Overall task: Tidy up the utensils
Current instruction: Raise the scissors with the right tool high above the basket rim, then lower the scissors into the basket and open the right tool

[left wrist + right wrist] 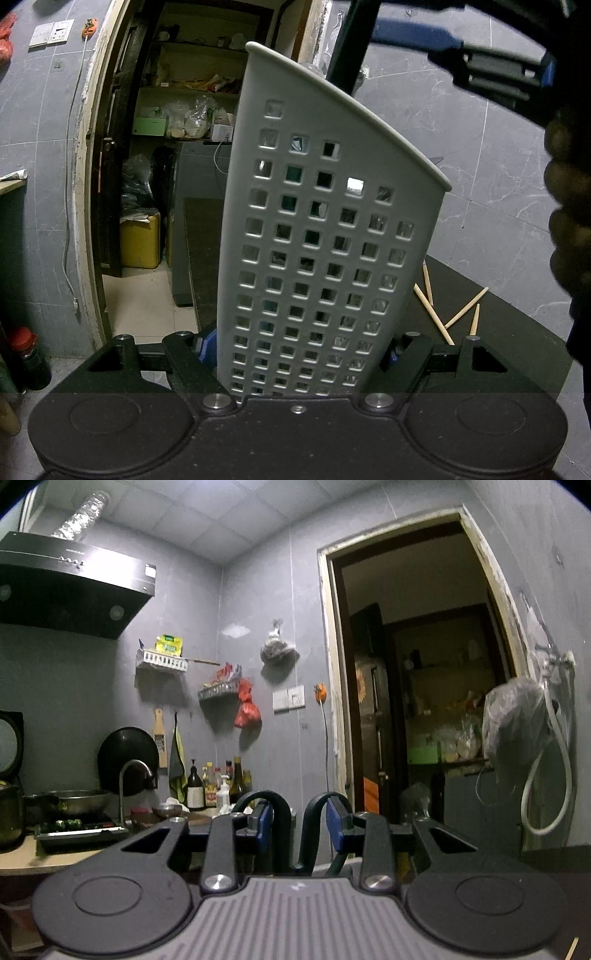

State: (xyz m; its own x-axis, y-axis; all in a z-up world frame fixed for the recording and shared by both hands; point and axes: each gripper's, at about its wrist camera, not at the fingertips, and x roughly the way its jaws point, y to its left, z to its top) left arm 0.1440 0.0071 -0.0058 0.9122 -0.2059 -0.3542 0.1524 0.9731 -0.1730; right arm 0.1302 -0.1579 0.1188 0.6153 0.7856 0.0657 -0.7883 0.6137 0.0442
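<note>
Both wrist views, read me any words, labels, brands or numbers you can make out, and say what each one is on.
No text can be read in either view.
Range hood: small white sticker and button marks, too blurred.
Bottles by the tap: labels too small.
Yellow packet on the wall shelf: print blurred.

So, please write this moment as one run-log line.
left claw: shut on holder | right claw: shut on scissors | chopsticks: on table

The utensil holder stands upright near the left edge of the table, between the left gripper's fingers. Four chopsticks lie scattered on the table just right of the holder. Behind the holder, an open doorway leads to shelves.
</note>
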